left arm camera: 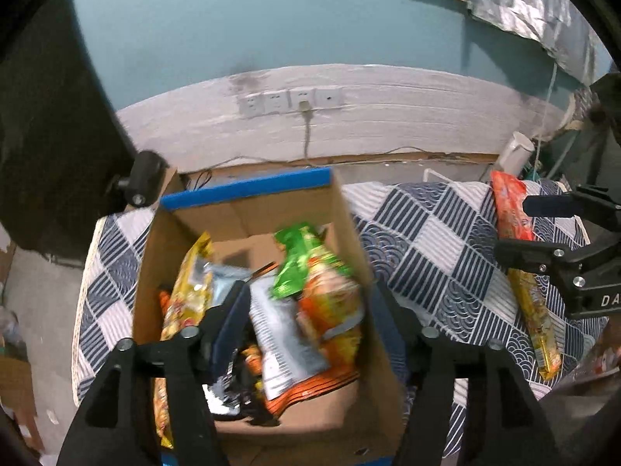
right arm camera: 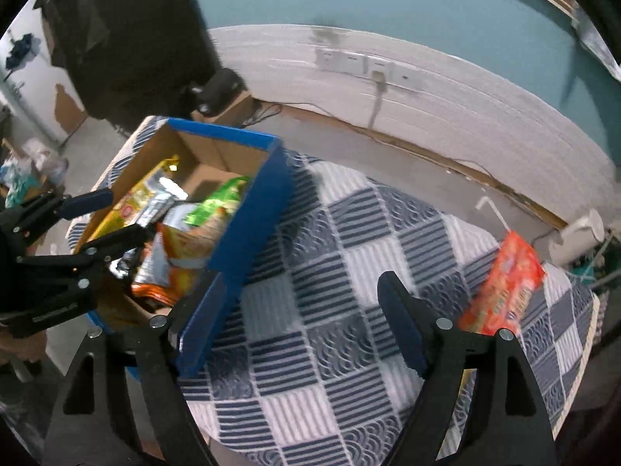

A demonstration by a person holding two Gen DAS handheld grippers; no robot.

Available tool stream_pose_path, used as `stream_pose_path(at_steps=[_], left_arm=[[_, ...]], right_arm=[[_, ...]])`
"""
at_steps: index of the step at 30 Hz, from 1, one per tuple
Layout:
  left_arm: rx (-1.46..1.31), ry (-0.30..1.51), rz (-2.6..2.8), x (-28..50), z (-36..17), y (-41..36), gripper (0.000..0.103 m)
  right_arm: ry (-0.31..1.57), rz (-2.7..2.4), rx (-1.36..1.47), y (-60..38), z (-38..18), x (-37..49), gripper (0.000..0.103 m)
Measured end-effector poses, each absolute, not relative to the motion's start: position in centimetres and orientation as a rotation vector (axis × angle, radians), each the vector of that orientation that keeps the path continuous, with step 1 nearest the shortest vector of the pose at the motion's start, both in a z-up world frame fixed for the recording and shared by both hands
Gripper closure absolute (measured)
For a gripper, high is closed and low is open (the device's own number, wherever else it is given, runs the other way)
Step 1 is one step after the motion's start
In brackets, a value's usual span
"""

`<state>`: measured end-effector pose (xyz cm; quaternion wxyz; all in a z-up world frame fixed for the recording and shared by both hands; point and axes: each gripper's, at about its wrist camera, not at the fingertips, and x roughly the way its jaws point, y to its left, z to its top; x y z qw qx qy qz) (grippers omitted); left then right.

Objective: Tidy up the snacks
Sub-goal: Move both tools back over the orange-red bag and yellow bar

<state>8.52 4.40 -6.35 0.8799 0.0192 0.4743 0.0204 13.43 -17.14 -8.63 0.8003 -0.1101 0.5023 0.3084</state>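
- Two grippers: left gripper (left arm camera: pixel 310 310) hangs above the cardboard box (left arm camera: pixel 351 233), jaws spread, holding nothing; right gripper (right arm camera: pixel 302 310) hovers over the checked cloth (right arm camera: pixel 349 233), jaws likewise spread and empty.
- Several snack packets (left arm camera: pixel 322 299) fill the box; an orange packet (right arm camera: pixel 504 287) lies apart near the cloth's far edge.
- Packets look light, crinkly, slippery; best pinched at a sealed edge.
- Teal wall (left arm camera: pixel 233 19) with sockets behind.

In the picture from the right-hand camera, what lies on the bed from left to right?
Left hand-held gripper → cardboard box of snack packets → bare stretch of checked bedspread → orange snack packet near the right edge.
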Motion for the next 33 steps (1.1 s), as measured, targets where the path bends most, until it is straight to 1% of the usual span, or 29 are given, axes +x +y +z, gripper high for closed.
stream_pose_path(at_steps=[6, 12, 19, 21, 23, 28, 33], left_arm=[[0.096, 0.976, 0.006, 9.5, -6.1, 1.0, 0.031], [0.138, 0.98, -0.018, 10.2, -6.1, -1.6, 0.03], [0.165, 0.975, -0.041, 11.0, -6.0, -4.2, 0.021], [0.167, 0.983, -0.053, 11.3, -6.2, -4.8, 0.021], [0.167, 0.993, -0.06, 11.8, -6.4, -5.4, 0.021], [0.182, 0.981, -0.082, 13.3, -7.1, -6.9, 0.019], [0.242, 0.962, -0.086, 15.4, -8.9, -8.2, 0.018]], right_arm=[[1.075, 0.592, -0.203, -21.7, -8.8, 14.2, 0.02], [1.078, 0.536, -0.168, -25.8, -9.1, 14.6, 0.02], [1.083, 0.461, -0.127, -30.2, -9.2, 15.4, 0.018], [1.077, 0.437, -0.135, -31.1, -9.3, 15.5, 0.018], [1.075, 0.411, -0.145, -32.1, -9.6, 15.8, 0.018], [1.143, 0.351, -0.107, -34.8, -11.9, 17.5, 0.018], [1.21, 0.316, -0.012, -36.9, -14.1, 19.9, 0.018]])
